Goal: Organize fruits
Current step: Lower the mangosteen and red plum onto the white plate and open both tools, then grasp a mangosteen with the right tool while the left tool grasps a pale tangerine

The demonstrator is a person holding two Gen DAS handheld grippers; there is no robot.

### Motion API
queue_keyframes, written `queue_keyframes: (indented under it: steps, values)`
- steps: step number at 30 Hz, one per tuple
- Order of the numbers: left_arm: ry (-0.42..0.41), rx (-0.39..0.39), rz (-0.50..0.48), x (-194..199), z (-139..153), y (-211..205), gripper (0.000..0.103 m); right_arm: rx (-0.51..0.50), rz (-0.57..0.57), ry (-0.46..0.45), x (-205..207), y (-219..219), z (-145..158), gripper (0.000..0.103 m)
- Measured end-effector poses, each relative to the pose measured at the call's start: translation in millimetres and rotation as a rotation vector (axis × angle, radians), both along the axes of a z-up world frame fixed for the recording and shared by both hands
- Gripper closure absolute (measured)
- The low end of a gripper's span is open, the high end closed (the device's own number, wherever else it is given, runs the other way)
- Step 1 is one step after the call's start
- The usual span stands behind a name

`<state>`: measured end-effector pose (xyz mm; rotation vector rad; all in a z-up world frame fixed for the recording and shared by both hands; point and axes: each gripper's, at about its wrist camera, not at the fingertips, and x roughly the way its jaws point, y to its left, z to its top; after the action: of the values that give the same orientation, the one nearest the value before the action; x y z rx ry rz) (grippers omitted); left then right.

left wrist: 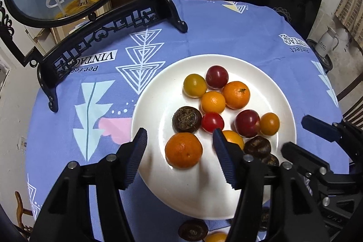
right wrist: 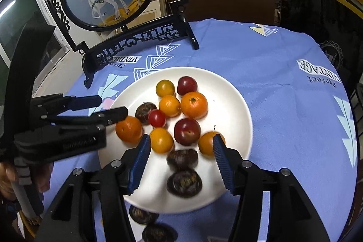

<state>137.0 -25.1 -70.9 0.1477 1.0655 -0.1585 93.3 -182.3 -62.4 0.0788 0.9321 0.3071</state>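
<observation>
Hovering over white plate: left gripper fingers apart around mandarin, not pressing; right gripper fingers apart above water chestnuts.

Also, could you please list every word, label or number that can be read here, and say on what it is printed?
"VINTAGE": tablecloth, white banner print near the ornament stand, upside down.
"Perfect": tablecloth, beside that banner, upside down.
"VINTAGE" and "Perfect": tablecloth again, right side.
Embossed lettering on the left hand-held gripper: too blurred to read.
Kettle marking: too small.
</observation>
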Motion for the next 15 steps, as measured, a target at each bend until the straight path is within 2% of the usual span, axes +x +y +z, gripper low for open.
queue_keyframes:
  steps: [6, 15]
  values:
    - [-0.022, 0.000, -0.013, -20.2, 11.4, -1.1, 0.042, -0.009, 0.027, 0.006, -35.4, -8.8, 1.1, 0.042]
    - [-0.054, 0.008, -0.023, -51.9, 25.6, 1.3, 0.042, -0.020, 0.056, 0.064, -85.0, -11.7, -20.2, 0.042]
